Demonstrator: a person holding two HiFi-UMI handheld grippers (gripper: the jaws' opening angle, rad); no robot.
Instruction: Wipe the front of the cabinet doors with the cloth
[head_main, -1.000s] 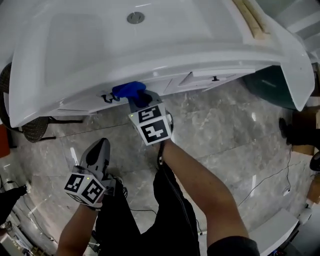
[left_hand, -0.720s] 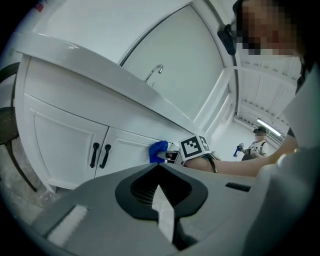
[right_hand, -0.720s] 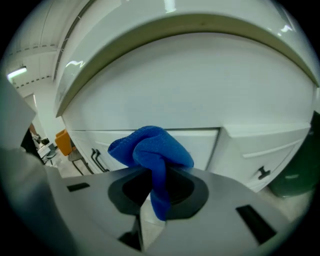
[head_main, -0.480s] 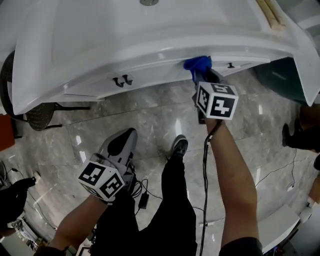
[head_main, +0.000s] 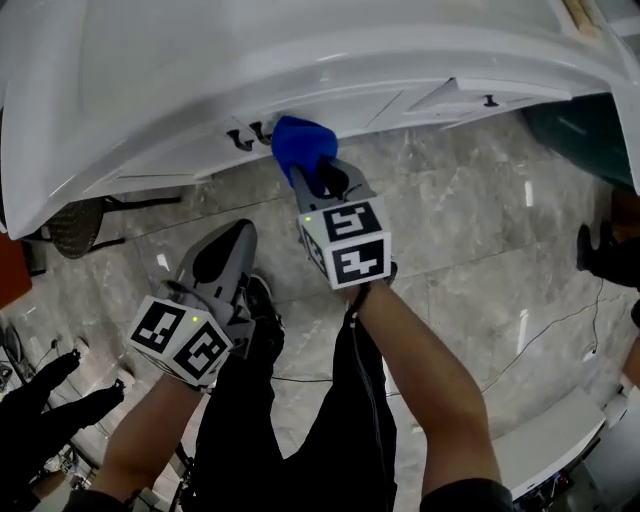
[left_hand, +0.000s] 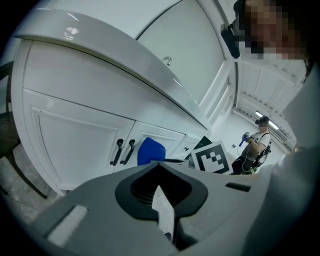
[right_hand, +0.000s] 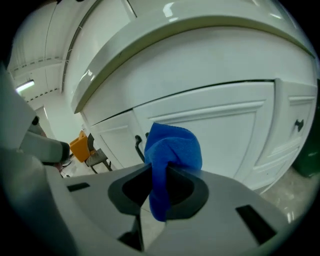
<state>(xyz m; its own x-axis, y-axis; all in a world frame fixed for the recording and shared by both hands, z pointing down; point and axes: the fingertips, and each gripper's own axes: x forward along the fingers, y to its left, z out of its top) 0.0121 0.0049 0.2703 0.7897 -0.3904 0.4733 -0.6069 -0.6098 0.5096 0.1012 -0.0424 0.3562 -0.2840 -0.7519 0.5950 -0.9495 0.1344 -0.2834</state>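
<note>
My right gripper (head_main: 322, 182) is shut on a bunched blue cloth (head_main: 303, 146) and holds it against the white cabinet door (head_main: 352, 112), just right of the pair of black handles (head_main: 248, 135). In the right gripper view the cloth (right_hand: 172, 150) sticks up out of the jaws (right_hand: 162, 187) in front of the panelled door (right_hand: 225, 130). My left gripper (head_main: 222, 255) hangs lower, away from the cabinet, shut with nothing in it. In the left gripper view its jaws (left_hand: 160, 187) point at the handles (left_hand: 122, 151) and the cloth (left_hand: 150, 151).
The white basin top (head_main: 300, 50) overhangs the doors. Below is a grey marble floor (head_main: 470, 230) with a thin cable (head_main: 540, 330). A dark wicker seat (head_main: 75, 225) stands at left and a dark green bin (head_main: 585, 135) at right. Another person (left_hand: 257, 145) stands far off.
My right gripper swept the cloth rightward along the doors, then back left to just beside the black handles. The left gripper stayed low and shut.
</note>
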